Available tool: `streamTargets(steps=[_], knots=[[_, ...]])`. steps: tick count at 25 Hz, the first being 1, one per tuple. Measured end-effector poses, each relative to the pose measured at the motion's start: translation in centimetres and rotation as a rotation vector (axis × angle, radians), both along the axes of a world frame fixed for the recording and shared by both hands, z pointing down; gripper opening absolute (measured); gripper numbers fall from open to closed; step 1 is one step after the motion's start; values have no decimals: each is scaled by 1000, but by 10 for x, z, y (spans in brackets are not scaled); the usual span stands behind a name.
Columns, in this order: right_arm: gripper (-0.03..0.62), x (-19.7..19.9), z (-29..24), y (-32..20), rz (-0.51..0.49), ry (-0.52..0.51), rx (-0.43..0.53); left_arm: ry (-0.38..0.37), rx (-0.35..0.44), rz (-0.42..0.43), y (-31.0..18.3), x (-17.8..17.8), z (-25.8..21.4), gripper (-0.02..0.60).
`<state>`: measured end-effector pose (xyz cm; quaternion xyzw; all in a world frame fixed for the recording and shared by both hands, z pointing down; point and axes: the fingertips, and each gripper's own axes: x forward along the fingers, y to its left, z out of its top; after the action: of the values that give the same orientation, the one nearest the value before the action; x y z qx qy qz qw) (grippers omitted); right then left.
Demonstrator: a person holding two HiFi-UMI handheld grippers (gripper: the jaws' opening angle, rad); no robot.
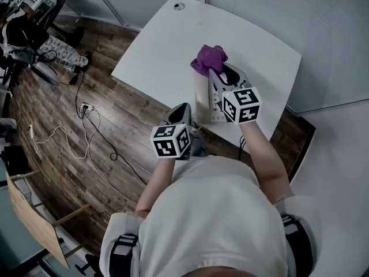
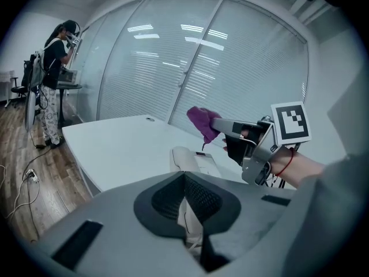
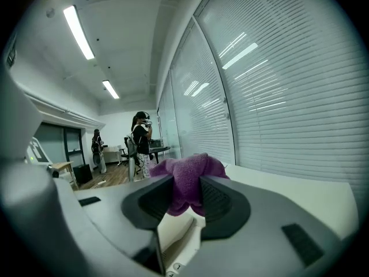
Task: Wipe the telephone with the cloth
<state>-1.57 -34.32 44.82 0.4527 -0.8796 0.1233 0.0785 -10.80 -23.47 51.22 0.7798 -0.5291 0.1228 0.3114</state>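
The right gripper [image 3: 184, 194] clamps the purple cloth [image 3: 187, 175] just above the far end of the telephone [image 2: 193, 157]. The left gripper [image 2: 184, 196], jaws closed on nothing, hangs by its near end. I'd lower the cloth flat and sweep lengthwise, with the left bracing the telephone.

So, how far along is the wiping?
Done: the cloth is gripped in the right gripper. In hand: it hangs above the telephone, seemingly not touching. Still to do: all the wiping; the left gripper is shut, near the telephone.
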Motion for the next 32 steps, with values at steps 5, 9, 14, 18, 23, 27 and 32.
streamTargets(steps=[5, 9, 14, 18, 23, 27, 32], knots=[[144, -14, 24, -12, -27, 78, -31, 6, -22, -5, -5, -3, 6, 20], [144, -23, 43, -16, -42, 122, -60, 11, -34, -10, -5, -7, 11, 20], [144, -30, 62, -23, -46, 174, -82, 4, -40, -9, -11, -11, 15, 20], [144, -31, 70, -28, -42, 196, -91, -3, -45, -3, -14, -12, 15, 20], [144, -31, 72, -30, -46, 224, -88, -8, -51, 6, -14, -10, 15, 20], [144, -34, 70, -31, -62, 254, -84, -5, -58, 8, -13, -10, 16, 20], [144, -36, 67, -29, -91, 283, -80, -5, -61, 10, -14, -9, 13, 20]])
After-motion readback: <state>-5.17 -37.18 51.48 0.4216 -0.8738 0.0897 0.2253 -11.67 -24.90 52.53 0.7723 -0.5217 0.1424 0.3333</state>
